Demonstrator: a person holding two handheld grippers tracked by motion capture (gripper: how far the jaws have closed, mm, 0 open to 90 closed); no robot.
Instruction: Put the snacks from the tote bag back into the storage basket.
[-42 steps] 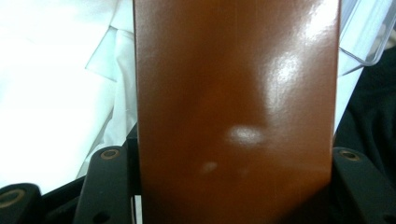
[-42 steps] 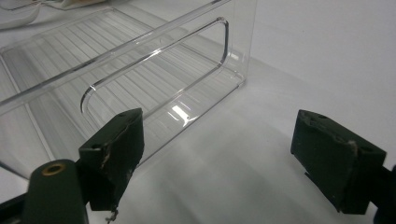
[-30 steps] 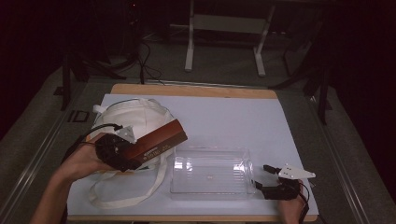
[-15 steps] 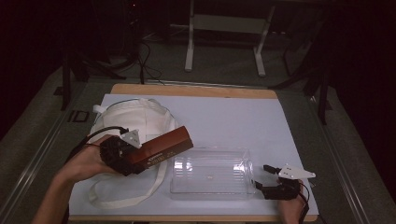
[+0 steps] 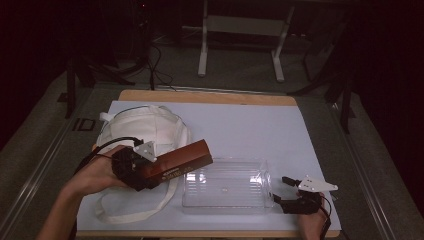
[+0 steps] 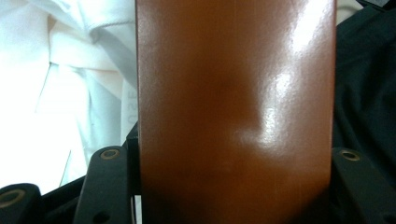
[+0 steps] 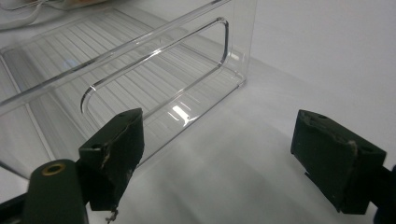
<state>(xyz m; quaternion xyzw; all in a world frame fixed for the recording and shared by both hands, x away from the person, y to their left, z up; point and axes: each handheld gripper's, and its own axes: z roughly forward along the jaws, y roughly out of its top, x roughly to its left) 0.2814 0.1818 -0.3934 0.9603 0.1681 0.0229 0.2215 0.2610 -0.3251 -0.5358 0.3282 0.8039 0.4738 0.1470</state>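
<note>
Left gripper view: left hand-held gripper (image 6: 233, 186) pinches a brown box (image 6: 236, 107), its ends cut off.

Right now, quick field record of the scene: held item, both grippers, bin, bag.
held item: brown box, glossy, long, carried above the table
left gripper: shut on the brown box, jaws on either side of it
box position: tilted, far end over the left rim of the clear bin
clear bin: empty, ribbed floor, slot handle in its end wall
right gripper: open, nothing between the jaws, beside the bin's right end
white bag: crumpled on the table, under and behind the box
</note>
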